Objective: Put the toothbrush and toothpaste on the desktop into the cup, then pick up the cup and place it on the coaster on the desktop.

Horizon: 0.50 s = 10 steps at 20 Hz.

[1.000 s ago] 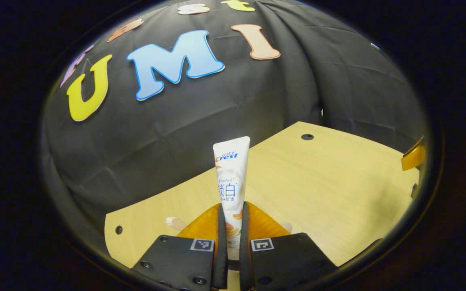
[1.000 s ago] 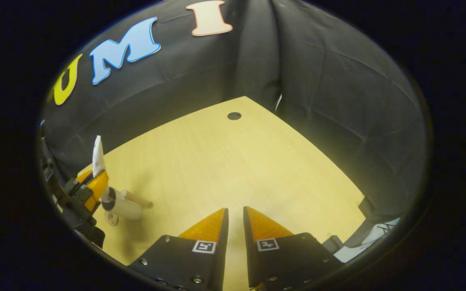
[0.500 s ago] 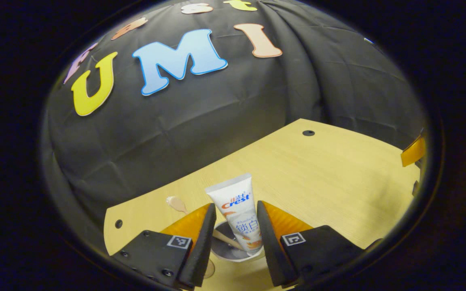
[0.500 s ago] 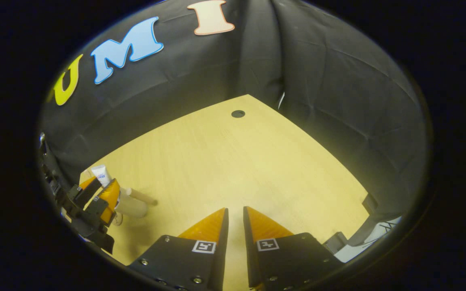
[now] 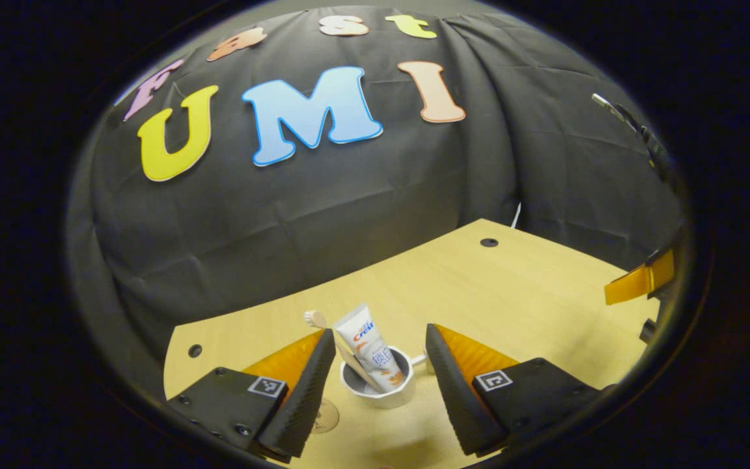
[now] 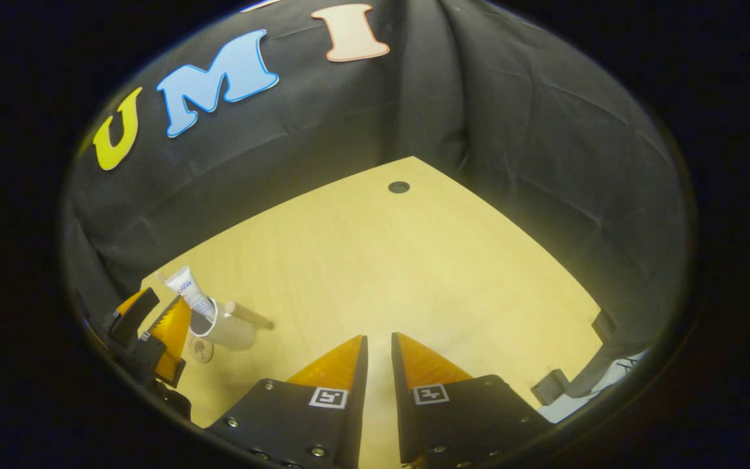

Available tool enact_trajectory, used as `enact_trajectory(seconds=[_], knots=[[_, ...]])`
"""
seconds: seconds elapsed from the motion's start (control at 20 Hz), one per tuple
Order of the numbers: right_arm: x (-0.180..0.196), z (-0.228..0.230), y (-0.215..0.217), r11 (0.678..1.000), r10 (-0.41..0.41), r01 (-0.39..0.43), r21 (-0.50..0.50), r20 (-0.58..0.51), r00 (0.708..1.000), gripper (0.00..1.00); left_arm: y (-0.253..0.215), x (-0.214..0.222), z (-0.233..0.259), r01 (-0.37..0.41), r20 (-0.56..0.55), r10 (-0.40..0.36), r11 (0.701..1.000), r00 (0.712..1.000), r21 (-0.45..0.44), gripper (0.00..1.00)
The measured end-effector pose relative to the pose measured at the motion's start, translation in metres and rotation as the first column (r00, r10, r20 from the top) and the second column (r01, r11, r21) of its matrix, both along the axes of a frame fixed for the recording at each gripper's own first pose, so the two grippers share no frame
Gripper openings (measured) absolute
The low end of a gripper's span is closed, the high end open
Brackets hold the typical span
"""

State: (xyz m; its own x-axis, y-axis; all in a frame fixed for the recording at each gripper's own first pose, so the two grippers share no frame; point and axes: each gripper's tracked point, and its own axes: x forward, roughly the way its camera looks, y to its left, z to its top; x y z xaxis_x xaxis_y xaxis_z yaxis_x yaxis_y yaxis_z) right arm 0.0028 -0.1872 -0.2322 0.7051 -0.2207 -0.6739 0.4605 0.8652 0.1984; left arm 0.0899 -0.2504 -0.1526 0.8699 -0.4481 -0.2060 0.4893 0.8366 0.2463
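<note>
Both toiletries stand in the cup; moving the cup onto the coaster is what remains.

In the left gripper view, the small round pale coaster (image 5: 325, 417) lies on the light wooden desktop (image 5: 531, 293) just left of the white cylindrical cup (image 5: 378, 391), partly behind a finger. The wooden-handled toothbrush (image 5: 333, 342) and the white printed toothpaste tube (image 5: 372, 352) lean inside the cup. The left gripper (image 5: 378, 384) hangs with its fingers spread wide either side of the cup, touching nothing. Farther right, in the right gripper view, the right gripper (image 6: 378, 365) has its fingers nearly together over bare desktop, holding nothing, well apart from the cup.
</note>
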Motion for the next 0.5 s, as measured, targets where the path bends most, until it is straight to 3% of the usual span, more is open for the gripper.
enact_trajectory(seconds=[0.15, 0.3, 0.5], knots=[[0.003, 0.003, 0.013, 0.998, 0.060, -0.060, -0.003, 0.011, 0.998, 0.22, 0.023, -0.012, 0.013, -0.037, 0.006, 0.037, 0.999, 0.999, -0.038, 0.94], [0.017, 0.003, 0.030, 0.981, 0.195, -0.195, -0.016, -0.005, 0.981, 0.22, 0.062, -0.022, 0.018, -0.103, -0.020, 0.101, 0.991, 0.995, -0.087, 0.95], [0.041, -0.003, 0.044, 0.898, 0.426, -0.433, -0.080, -0.096, 0.900, 0.22, 0.149, -0.046, 0.015, -0.264, -0.066, 0.259, 0.960, 0.964, -0.092, 0.95]])
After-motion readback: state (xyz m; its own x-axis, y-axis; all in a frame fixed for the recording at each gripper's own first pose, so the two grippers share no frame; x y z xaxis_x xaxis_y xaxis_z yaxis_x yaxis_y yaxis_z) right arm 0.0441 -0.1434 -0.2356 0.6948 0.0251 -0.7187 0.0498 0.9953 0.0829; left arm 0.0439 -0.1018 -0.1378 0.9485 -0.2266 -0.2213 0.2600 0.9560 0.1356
